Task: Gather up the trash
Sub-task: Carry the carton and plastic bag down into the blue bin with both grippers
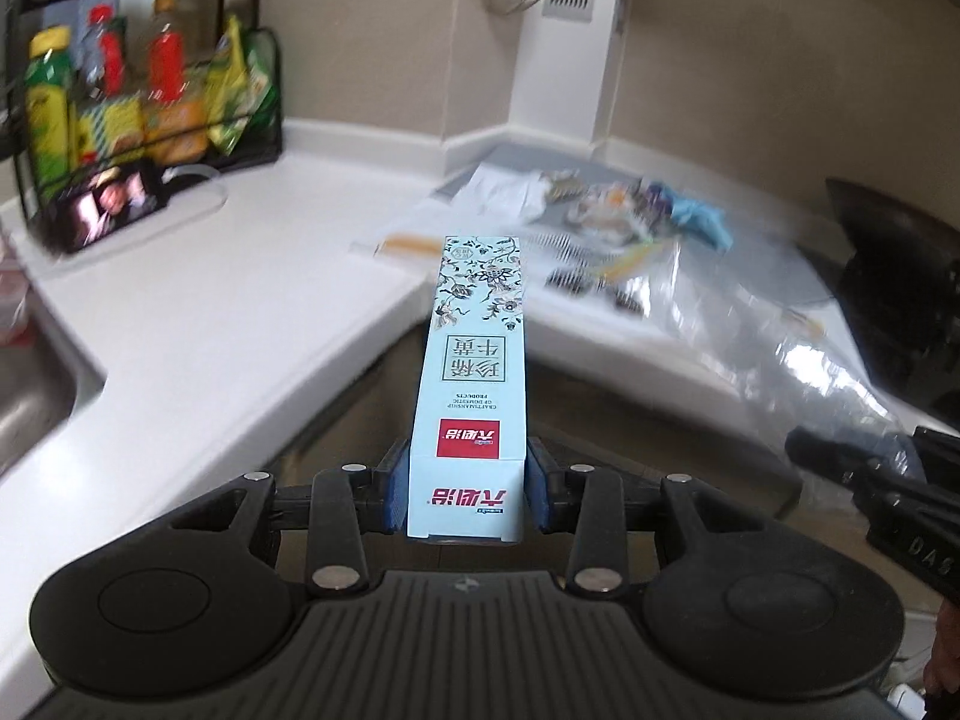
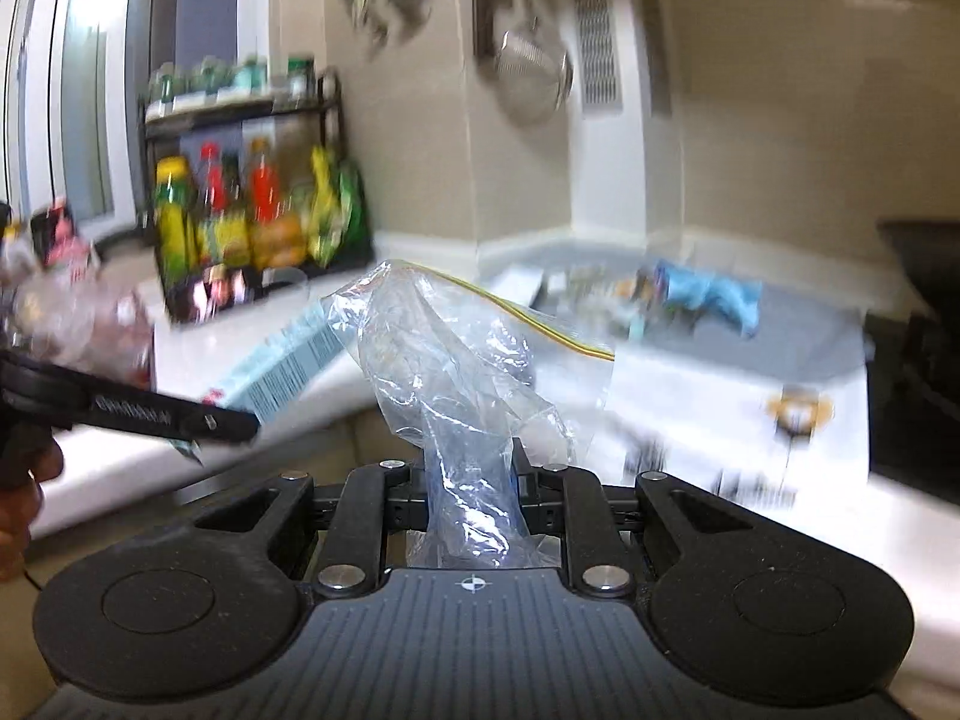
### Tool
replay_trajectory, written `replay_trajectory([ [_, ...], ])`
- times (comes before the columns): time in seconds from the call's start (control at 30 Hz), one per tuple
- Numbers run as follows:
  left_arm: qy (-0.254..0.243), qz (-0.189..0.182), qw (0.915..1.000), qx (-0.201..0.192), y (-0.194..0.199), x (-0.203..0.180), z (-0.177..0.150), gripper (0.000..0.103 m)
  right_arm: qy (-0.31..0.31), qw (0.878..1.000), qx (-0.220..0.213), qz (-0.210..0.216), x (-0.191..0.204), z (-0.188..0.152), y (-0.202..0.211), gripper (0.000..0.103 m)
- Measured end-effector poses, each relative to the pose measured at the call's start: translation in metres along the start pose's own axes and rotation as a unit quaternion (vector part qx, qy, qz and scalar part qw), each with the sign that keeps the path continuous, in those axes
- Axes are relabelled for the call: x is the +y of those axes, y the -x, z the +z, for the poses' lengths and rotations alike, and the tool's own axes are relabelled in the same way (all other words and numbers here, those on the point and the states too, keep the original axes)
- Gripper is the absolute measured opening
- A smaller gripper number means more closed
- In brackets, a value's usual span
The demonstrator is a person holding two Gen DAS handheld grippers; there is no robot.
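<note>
Here, at the far left of the left wrist view, a steel sink [image 1: 30,384] sits sunk into the white countertop [image 1: 198,312]. Behind it a black wire rack [image 1: 150,78] holds blurred bottles and yellow-green packets, with a small dark phone-like screen [image 1: 114,204] propped at its foot. In the middle, the left gripper [image 1: 467,489] is clamped on the near end of a pale blue carton [image 1: 474,360], its blue pads pressing both long sides; the carton sticks straight out ahead, floral end farthest, over the gap at the counter's inner corner. Further right, a heap of trash [image 1: 606,210] lies on a grey mat on the counter, a blue glove-like piece [image 1: 699,219] among it. A clear plastic bag [image 1: 780,336] spreads across the counter edge toward the lower right, where the right gripper [image 1: 888,480] shows in part.

In the right wrist view, the left gripper [image 2: 228,426] reaches in from the left with the carton [image 2: 282,366] angled up to the right. At centre the right gripper [image 2: 471,480] is closed on the bunched neck of the bag [image 2: 456,372], whose yellow zip strip trails right. A metal strainer [image 2: 531,78] hangs on the wall above.
</note>
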State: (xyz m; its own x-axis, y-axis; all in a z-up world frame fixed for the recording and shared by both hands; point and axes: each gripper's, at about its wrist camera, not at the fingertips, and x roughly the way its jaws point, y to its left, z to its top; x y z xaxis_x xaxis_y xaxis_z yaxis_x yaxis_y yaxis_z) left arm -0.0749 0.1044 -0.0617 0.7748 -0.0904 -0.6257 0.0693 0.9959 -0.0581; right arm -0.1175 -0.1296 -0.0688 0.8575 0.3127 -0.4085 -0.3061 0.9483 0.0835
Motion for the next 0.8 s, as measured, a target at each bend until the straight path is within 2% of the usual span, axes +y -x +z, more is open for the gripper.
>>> replay_trajectory([
  [0.17,0.007,0.006,0.9994,0.033,-0.002,0.005,-0.037,0.042,-0.004,0.996,0.084,0.002,0.006,-0.042,-0.013,0.022],
  [0.33,-0.010,0.000,0.9967,0.081,-0.024,0.001,-0.069,0.042,-0.037,0.985,0.167,0.002,0.001,-0.073,-0.034,0.022],
  [0.5,-0.034,-0.006,0.9903,0.135,-0.055,-0.007,-0.094,0.042,-0.020,0.980,0.197,-0.002,0.007,-0.091,-0.042,0.022],
  [0.63,-0.036,-0.008,0.9836,0.177,-0.076,-0.012,-0.111,0.042,-0.011,0.976,0.217,-0.003,0.009,-0.103,-0.046,0.022],
  [0.8,-0.036,-0.012,0.9771,0.210,-0.091,-0.016,-0.125,0.042,-0.019,0.970,0.240,-0.007,0.002,-0.114,-0.056,0.022],
])
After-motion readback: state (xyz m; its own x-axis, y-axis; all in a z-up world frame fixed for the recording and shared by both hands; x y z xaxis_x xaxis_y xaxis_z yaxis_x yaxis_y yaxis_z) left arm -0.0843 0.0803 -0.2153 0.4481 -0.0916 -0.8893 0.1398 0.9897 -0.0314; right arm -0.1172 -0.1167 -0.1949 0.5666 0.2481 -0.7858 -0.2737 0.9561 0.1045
